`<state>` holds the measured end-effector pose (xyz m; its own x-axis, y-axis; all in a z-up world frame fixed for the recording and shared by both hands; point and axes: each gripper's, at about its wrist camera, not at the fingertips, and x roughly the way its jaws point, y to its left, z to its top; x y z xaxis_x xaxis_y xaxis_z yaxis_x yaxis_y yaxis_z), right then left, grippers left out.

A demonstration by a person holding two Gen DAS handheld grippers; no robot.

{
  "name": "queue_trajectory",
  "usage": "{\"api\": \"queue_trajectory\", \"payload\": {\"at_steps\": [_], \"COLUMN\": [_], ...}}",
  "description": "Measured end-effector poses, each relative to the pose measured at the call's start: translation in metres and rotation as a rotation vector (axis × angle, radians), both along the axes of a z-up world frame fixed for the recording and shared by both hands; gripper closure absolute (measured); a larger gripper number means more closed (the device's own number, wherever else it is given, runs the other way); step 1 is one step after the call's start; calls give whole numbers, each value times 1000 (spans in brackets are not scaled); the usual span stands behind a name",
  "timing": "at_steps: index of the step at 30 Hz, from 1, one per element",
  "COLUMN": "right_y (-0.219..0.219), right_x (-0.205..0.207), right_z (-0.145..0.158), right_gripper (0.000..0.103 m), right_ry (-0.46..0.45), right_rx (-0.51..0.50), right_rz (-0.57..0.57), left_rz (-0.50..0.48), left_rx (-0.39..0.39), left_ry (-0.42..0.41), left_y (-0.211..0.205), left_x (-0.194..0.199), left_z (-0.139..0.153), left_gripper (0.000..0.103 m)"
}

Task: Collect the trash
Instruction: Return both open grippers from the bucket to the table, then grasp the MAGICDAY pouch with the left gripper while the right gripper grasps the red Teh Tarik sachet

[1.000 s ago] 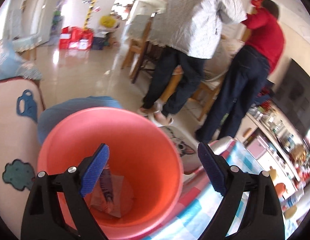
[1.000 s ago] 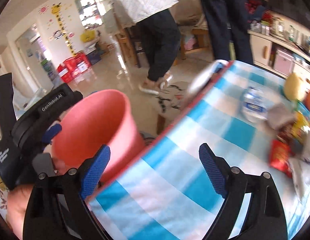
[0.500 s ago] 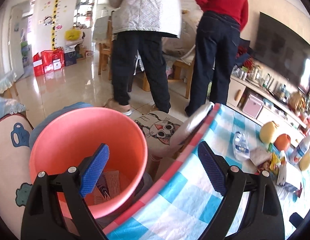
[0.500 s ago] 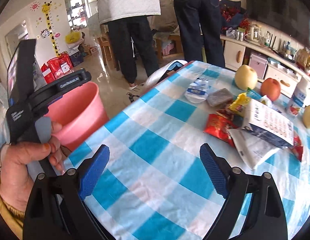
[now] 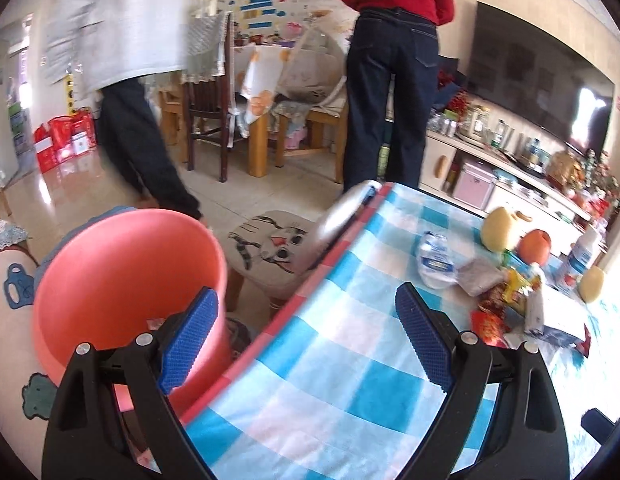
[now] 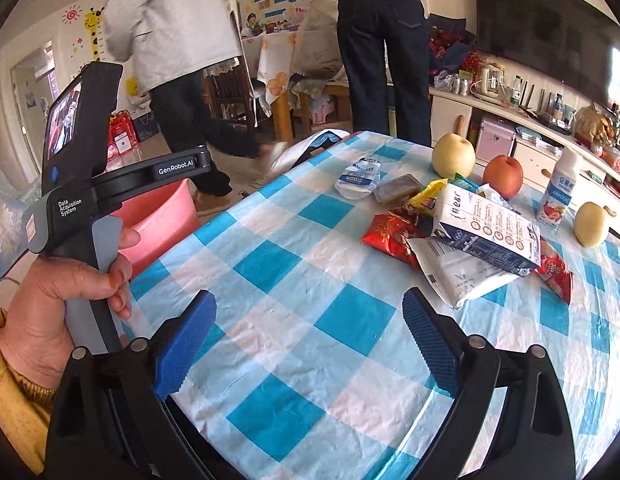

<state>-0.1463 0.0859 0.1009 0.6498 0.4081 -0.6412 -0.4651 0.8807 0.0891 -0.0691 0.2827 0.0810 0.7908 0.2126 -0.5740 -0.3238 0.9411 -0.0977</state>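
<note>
- Nearest us, both tools hung over the near edge of the checked tablecloth (image 6: 310, 280); the right gripper (image 6: 310, 340) had its blue pads spread wide with only bare cloth between them, and the left gripper (image 5: 305, 340) was just as wide and empty
- Just left of the table edge stood the pink bucket (image 5: 121, 280), set low beside the cloth, we judged, so trash could be dropped straight in
- Between us and the litter lay open cloth, giving both tools free room to reach
- Farther on, the trash sat bunched together: a white carton (image 6: 486, 232) lying across red wrappers (image 6: 390, 232), a crushed bottle (image 6: 358, 178) just beyond
- Beyond those, a pear (image 6: 454, 156) and an apple (image 6: 503, 176) stood close by, easy to knock, we thought
</note>
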Motion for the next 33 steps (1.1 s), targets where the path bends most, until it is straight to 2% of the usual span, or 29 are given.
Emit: {"api": "queue_trajectory", "payload": {"at_steps": [14, 23, 33], "right_y": [-52, -120, -193], "right_x": [0, 19, 56], "right_z": [-9, -8, -10], "right_gripper": [10, 10, 10], "right_ry": [8, 26, 38], "right_rx": [59, 141, 196], "right_rz": [-66, -200, -370], "left_rz": [-224, -331, -295], "left_rx": [11, 32, 44], "left_ry": [39, 76, 96], "left_y": [-68, -107, -109], "left_x": [10, 29, 97], "left_z": [-17, -30, -33], "left_gripper": [12, 12, 12]}}
